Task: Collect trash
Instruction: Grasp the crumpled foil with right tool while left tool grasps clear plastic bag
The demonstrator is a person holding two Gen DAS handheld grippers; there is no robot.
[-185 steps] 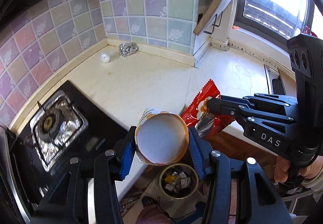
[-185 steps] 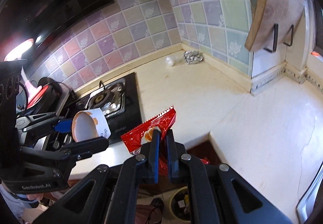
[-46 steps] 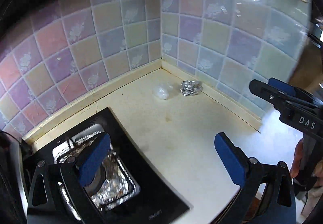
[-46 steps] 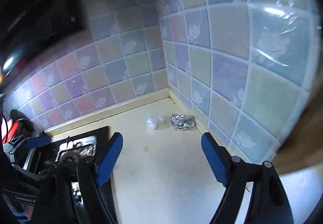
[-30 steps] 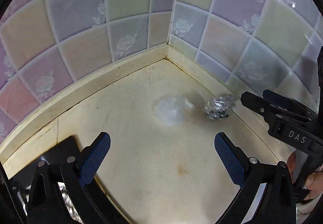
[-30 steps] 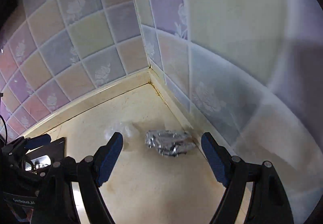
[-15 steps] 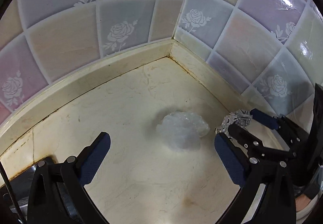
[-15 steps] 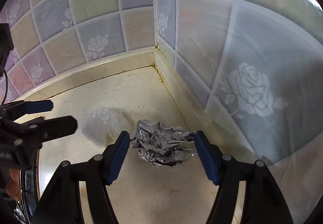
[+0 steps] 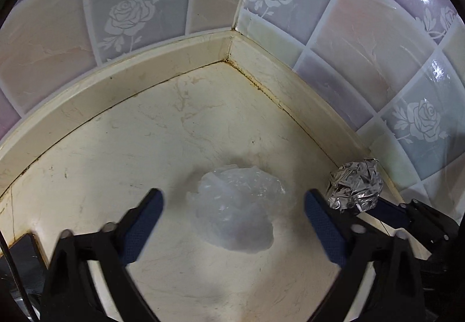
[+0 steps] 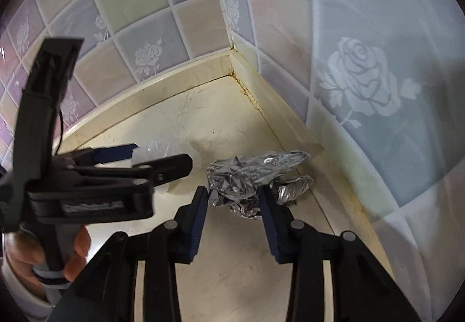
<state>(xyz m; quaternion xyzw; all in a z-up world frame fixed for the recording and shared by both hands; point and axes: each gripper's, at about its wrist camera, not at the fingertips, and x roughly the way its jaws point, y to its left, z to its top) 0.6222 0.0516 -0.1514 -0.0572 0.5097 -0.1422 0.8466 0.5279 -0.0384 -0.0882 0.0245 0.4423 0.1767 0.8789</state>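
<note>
Now right gripper closing, pads against crumpled foil ball; left gripper unclenched but narrowing, clear plastic wad between its fingers, untouched, on tabletop.

**Both grippers low in the tiled corner, jaws narrowing**

The left gripper points steeply down toward the wall corner, its jaws wide and just closing, blue pads either side of a clear plastic wad without touching it. The right gripper, nearer that corner's right-hand wall, has been closing too; its pads meet the sides of a crumpled foil ball. A hand grips the left gripper's handle.
</note>
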